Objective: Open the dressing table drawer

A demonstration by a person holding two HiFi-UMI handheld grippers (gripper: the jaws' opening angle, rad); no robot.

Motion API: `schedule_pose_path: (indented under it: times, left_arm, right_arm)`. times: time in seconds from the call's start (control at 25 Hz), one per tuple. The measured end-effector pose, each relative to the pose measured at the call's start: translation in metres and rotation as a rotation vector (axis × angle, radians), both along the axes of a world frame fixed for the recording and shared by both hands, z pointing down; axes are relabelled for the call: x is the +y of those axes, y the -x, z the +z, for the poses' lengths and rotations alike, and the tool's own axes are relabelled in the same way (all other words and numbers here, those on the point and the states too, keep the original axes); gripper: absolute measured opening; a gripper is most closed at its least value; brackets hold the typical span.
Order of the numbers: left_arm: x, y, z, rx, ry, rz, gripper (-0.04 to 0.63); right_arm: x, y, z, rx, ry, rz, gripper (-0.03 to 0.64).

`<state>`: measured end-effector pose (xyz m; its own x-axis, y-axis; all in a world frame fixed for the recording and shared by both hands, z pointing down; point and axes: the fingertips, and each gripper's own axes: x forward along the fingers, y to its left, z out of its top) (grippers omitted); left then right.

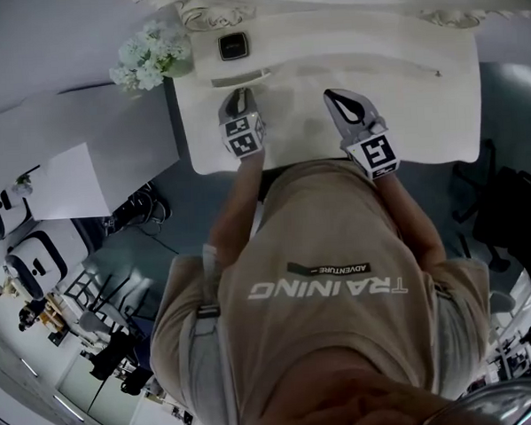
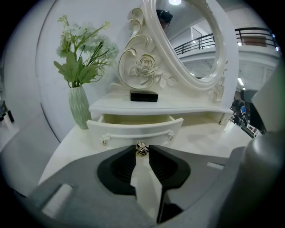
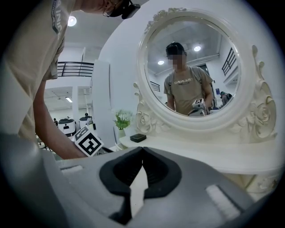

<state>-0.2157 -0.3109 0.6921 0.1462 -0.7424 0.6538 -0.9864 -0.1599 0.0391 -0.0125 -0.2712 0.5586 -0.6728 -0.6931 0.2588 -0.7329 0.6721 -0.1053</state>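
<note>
**A:** Head view first. Where is the drawer, and how does it lie?

**B:** The drawer (image 1: 239, 78) is under the raised shelf at the back left of the counter (image 1: 420, 110). Its long axis runs parallel to the counter's front edge and its front faces the person. It stands partly pulled out. The left gripper (image 1: 239, 95) points straight at its middle. The right gripper (image 1: 338, 99) is over the counter's middle, apart from the drawer.

**A:** Any room to move?

**B:** Bare counter lies between the drawer front and the front edge. The flowers (image 1: 148, 58) stand at the back left corner, near the drawer's left end.

**A:** And the left gripper view?

**B:** The curved drawer front spans left to right, with the open cavity behind it. A black box (image 2: 144, 95) sits on the shelf above. The gripper is clamped on the small knob (image 2: 141, 149) at the middle of the front.

**A:** The right gripper view?

**B:** The jaw tips are together with nothing between them. They point at the shelf edge below the mirror (image 3: 196, 67).
</note>
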Motion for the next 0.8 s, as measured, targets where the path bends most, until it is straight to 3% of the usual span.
schedule_pose_path:
  times: [0.8]
  left_arm:
    - [0.039, 0.020, -0.021, -0.003, 0.024, 0.008, 0.099]
  right_arm:
    - [0.002, 0.047, -0.003, -0.021, 0.027, -0.078, 0.003]
